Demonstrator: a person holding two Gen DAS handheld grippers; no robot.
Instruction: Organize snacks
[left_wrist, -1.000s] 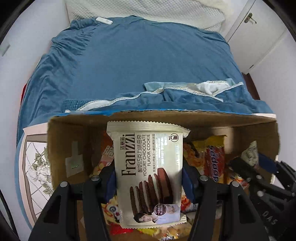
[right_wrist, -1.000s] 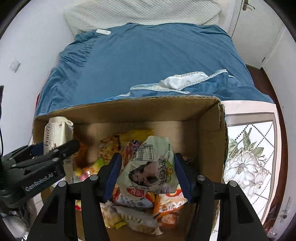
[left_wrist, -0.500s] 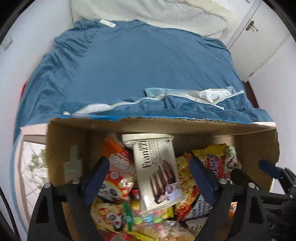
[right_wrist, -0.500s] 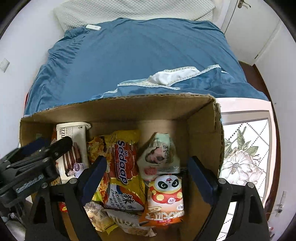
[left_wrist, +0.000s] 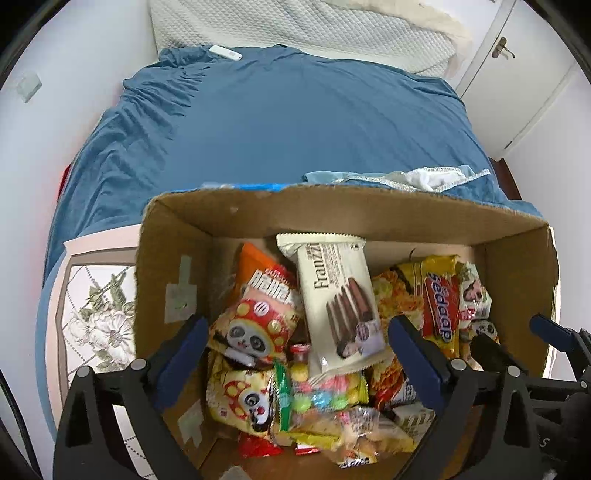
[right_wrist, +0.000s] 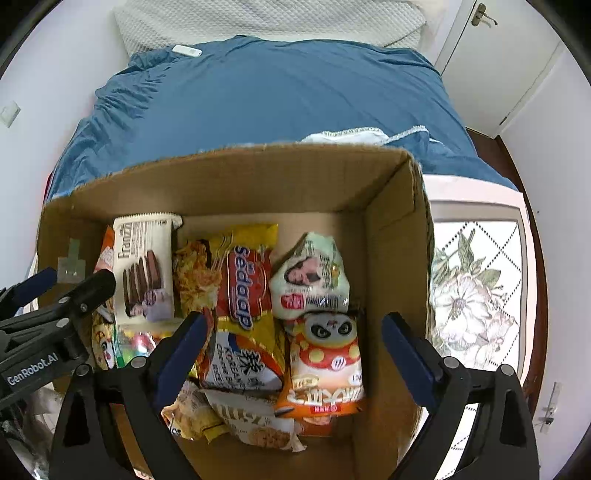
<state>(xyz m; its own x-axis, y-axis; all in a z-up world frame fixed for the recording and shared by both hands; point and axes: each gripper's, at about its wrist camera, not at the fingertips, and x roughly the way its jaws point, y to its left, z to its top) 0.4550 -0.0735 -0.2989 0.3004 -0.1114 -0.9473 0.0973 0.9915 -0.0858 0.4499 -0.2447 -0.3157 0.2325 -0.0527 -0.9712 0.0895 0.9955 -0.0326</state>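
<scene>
— Left wrist view: where is the cookie pack (left_wrist: 338, 301)?
— Inside the cardboard box (left_wrist: 343, 218), on other snacks. The left gripper (left_wrist: 295, 349) has just been opening; nothing is pinched.
— And the right gripper (right_wrist: 291, 345)?
— Also just spread, above the pale green packet (right_wrist: 310, 284), which lies in the box.

"Franzzi" printed lengthwise on cream cookie pack (left_wrist: 338, 302), chocolate wafer picture underneath; smaller lines beside brand too blurred to be read. "Sedaap" in white on red band of yellow noodle packet (right_wrist: 243, 291), "KOREAN" partly made out lower down, plus big Chinese character. "GenRobot.AI" stamped in white on black body of left tongs (right_wrist: 74, 295). Chinese lettering on panda snack bag (right_wrist: 325, 369), not readable.
</scene>
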